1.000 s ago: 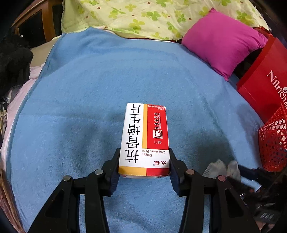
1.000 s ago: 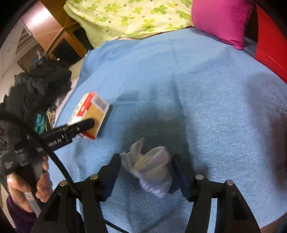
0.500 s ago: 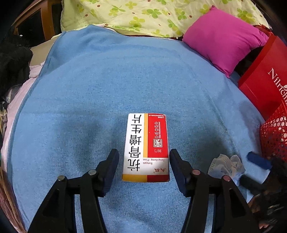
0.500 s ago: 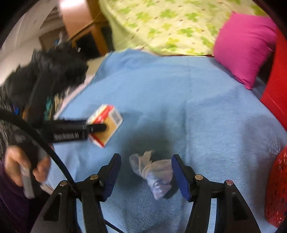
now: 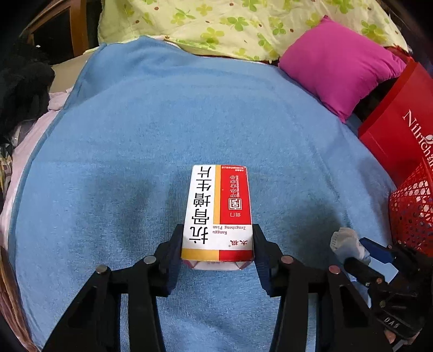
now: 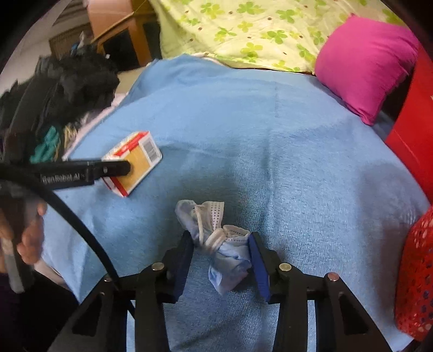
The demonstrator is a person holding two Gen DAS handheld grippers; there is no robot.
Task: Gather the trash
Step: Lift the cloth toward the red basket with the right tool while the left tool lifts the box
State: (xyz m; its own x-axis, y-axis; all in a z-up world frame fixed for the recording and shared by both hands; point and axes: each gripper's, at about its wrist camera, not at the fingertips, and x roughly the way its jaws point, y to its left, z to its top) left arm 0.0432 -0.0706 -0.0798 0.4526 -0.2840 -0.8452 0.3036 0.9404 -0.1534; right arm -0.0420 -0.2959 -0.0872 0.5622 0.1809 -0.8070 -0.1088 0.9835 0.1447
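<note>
A white, red and yellow medicine box [image 5: 218,214] sits between my left gripper's [image 5: 217,243] jaws, which press its sides and lift its near end off the blue blanket [image 5: 162,121]. The box also shows in the right wrist view [image 6: 134,158], held by the left gripper [image 6: 119,168]. My right gripper [image 6: 221,243] is shut on a crumpled pale blue face mask [image 6: 219,243], which also shows in the left wrist view [image 5: 347,242].
A red mesh basket [image 5: 414,214] stands at the right edge, also in the right wrist view [image 6: 416,273]. A red paper bag [image 5: 400,130] and a magenta pillow [image 5: 338,65] lie behind it. A floral quilt [image 5: 230,24] lies at the back. Dark clothes [image 6: 67,81] are piled at the left.
My left gripper closed on the box after being open around it half a second ago. My right gripper closed on the face mask and swung toward the right.
</note>
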